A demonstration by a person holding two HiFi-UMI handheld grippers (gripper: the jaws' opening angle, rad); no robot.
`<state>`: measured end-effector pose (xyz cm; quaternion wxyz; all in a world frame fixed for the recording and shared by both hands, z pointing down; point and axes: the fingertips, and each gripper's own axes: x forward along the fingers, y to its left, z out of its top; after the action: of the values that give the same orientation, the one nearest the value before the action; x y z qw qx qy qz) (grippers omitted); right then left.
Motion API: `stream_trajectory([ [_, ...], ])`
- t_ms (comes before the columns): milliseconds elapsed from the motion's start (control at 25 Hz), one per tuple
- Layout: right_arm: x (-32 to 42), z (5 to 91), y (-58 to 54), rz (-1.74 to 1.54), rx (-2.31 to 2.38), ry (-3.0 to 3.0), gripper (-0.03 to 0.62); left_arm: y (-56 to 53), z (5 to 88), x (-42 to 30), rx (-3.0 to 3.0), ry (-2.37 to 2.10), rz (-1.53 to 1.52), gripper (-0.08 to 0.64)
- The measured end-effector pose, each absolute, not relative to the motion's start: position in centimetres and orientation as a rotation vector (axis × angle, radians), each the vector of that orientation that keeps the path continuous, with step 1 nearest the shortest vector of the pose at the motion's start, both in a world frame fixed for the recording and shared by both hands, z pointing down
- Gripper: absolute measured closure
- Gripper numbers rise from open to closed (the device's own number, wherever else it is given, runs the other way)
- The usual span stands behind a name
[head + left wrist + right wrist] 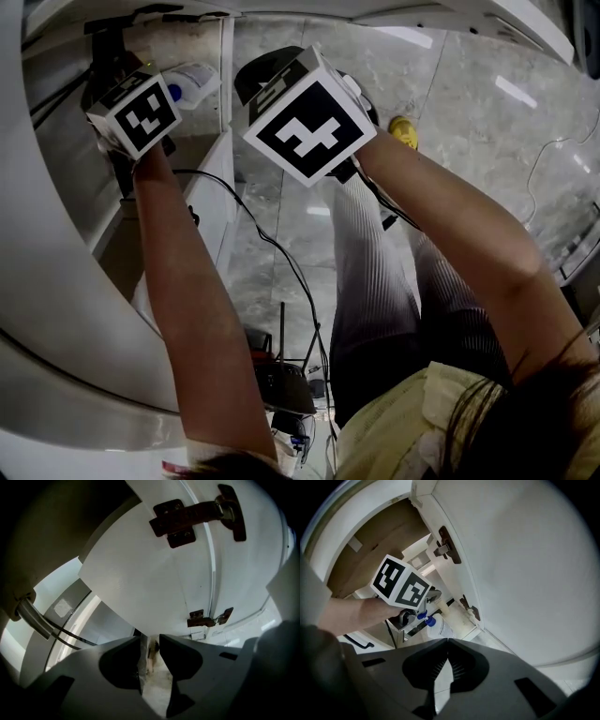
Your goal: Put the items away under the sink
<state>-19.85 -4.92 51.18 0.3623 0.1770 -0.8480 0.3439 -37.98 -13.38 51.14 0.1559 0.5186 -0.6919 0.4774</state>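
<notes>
A white bottle with a blue cap [436,627] stands on the floor of the cabinet under the sink [461,620]; it also shows in the head view as a white bottle [192,82] just right of the left marker cube [137,112]. My left gripper [151,652] reaches into the cabinet above the bottle's cap, its jaws apart with only the stained cabinet floor showing through the gap. My right gripper [446,644] hangs outside the cabinet with its tips together and nothing between them. Its marker cube [305,127] is in front of the open door.
The white cabinet door [187,578] stands open at the right, with brown hinges [187,517]. A ribbed metal hose [35,618] runs at the left inside the cabinet. On the marble floor lie a yellow object [403,131] and black cables [281,262].
</notes>
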Motion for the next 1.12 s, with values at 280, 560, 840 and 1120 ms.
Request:
stream_trajectory([
  [280,-19.5,50.8,-5.1,0.897,0.462,-2.197,0.566,-13.6,51.2,-36.3,1.546,-1.969,1.316,0.403],
  [560,-18.9,50.3,-4.6,0.897,0.458,-2.196,0.566,-13.3,50.5,-34.5,1.586,-1.977,1.216,0.399],
  [840,-18.2,50.1,-4.6,0.912,0.465,-2.197,0.566,-13.5,51.4,-32.7,1.644,-1.870,1.197,0.364],
  [1120,-17.8,49.9,-4.7,0.919,0.467,-2.197,0.566,-13.9,51.0,-32.0,1.643,-1.825,1.065,0.333],
])
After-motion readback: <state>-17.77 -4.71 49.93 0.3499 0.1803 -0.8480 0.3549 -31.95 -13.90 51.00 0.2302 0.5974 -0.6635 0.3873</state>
